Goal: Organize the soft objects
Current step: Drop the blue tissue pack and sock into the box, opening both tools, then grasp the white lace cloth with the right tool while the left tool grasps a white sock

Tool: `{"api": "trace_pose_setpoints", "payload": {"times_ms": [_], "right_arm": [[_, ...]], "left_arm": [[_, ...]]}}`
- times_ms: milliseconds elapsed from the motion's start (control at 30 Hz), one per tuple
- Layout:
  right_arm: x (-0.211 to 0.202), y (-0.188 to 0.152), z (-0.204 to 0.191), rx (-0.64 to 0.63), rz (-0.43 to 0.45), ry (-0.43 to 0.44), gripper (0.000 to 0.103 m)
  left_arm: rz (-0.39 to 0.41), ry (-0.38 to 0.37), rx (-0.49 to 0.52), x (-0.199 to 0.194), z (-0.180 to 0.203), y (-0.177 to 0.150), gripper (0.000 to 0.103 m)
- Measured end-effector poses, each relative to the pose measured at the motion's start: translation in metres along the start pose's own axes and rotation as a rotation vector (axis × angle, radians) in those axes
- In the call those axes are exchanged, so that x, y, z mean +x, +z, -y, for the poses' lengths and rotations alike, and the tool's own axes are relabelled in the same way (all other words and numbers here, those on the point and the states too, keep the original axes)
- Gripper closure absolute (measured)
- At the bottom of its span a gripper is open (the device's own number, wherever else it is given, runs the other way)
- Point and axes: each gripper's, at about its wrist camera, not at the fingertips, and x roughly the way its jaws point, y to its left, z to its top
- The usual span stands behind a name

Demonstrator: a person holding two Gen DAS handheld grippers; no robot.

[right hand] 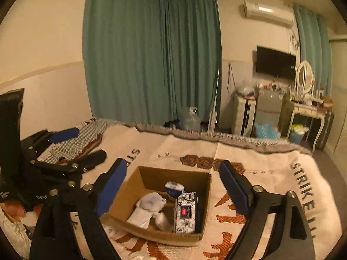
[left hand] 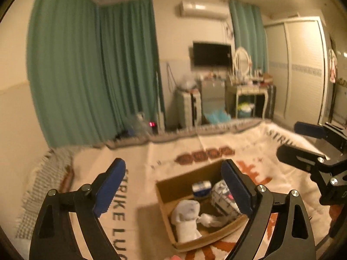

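An open cardboard box (right hand: pixel 149 177) sits on the bed and also shows in the left wrist view (left hand: pixel 173 186). Inside lie a white sock (right hand: pixel 147 208), a patterned pouch (right hand: pixel 186 212) and a small blue-and-white pack (right hand: pixel 173 189). The same sock (left hand: pixel 186 218), pouch (left hand: pixel 223 199) and pack (left hand: pixel 201 187) show in the left wrist view. My left gripper (left hand: pixel 173 186) is open and empty, above the box. My right gripper (right hand: pixel 173 186) is open and empty, above the box. Each gripper shows in the other's view: the right one (left hand: pixel 303 145), the left one (right hand: pixel 76 145).
A cream blanket with orange and black print (right hand: pixel 271 177) covers the bed. A checked cloth (right hand: pixel 82 138) lies at its far left corner. Green curtains (right hand: pixel 151 60), a water jug (right hand: pixel 190 119), a small fridge (right hand: pixel 269 108) and a dressing table (right hand: pixel 308 110) stand beyond the bed.
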Motion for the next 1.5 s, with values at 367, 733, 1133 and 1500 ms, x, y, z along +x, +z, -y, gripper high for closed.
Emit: {"api": "trace_pose_setpoints", "payload": {"times_ms": [367, 733, 1133, 1500], "right_arm": [[-0.073, -0.036, -0.046, -0.06, -0.015, -0.007, 0.0], [-0.041, -0.145, -0.057, 0.003, -0.171, -0.015, 0.0], [0.008, -0.206, -0.059, 0.034, -0.336, 0.034, 0.0], [0.025, -0.215, -0.058, 0.041, -0.386, 0.034, 0.0]], "left_arm": [[-0.041, 0.019, -0.033, -0.057, -0.011, -0.044, 0.012], [-0.35, 0.08, -0.12, -0.018, 0.008, -0.178, 0.012], [-0.613, 0.011, -0.17, 0.02, 0.028, -0.264, 0.023], [-0.618, -0.091, -0.148, 0.018, 0.037, -0.274, 0.071]]}}
